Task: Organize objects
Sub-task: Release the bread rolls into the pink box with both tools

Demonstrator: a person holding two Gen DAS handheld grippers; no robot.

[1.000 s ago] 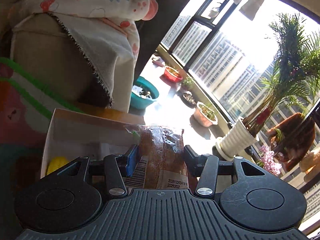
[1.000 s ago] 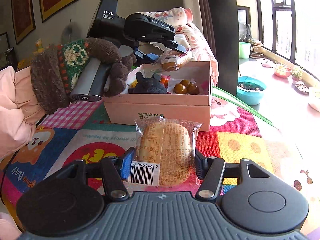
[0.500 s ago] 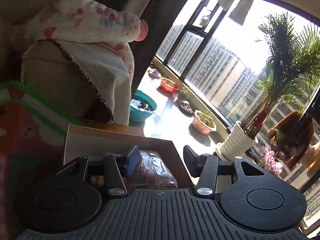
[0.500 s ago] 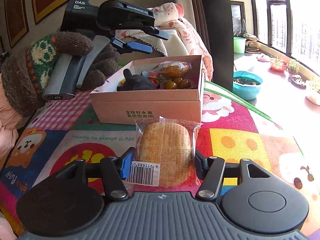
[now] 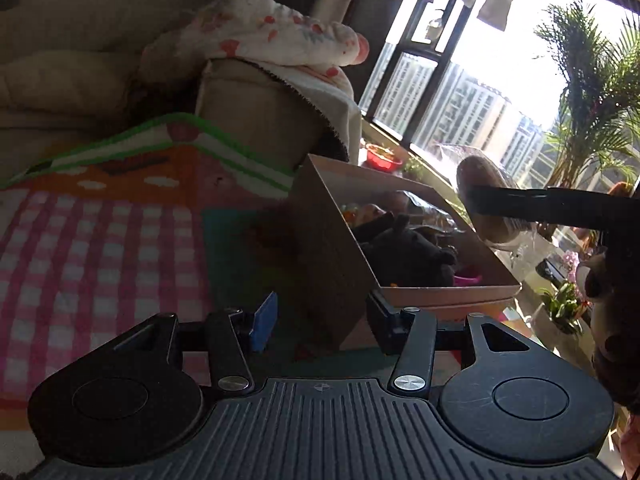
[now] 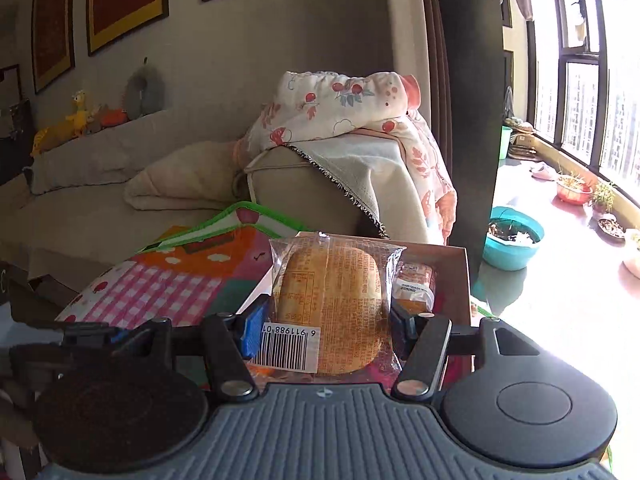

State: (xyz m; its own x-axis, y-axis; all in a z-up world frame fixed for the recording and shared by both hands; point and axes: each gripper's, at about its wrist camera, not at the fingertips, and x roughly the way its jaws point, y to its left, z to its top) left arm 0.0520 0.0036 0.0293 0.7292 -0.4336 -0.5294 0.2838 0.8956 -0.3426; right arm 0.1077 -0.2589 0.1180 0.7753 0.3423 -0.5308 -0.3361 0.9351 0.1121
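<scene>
Above the cardboard box (image 6: 454, 276), near the lower centre of the right wrist view, the right gripper (image 6: 322, 330) is clamped on a wrapped bun (image 6: 332, 304), its barcode label facing the camera. 1 second ago this bun hung over the play mat (image 6: 176, 280) in front of the box; now it is over the box opening, with a second wrapped bun (image 6: 414, 284) lying inside at the right. The left wrist view confirms it: at right of frame the held bun (image 5: 484, 200) hangs over the far side of the box (image 5: 332, 240), beside a dark plush toy (image 5: 404, 248) and some fruit.

The left gripper (image 5: 320, 324) sits low at the near corner of the box, jaws apart and holding nothing; 1 second ago it gripped a bun above the box, so that bun has likely been dropped in.

This suggests 1 bun is stowed and the other is about ready for release. The box looks crowded, so the crinkly wrapper may come to rest on top of the toy.
</scene>
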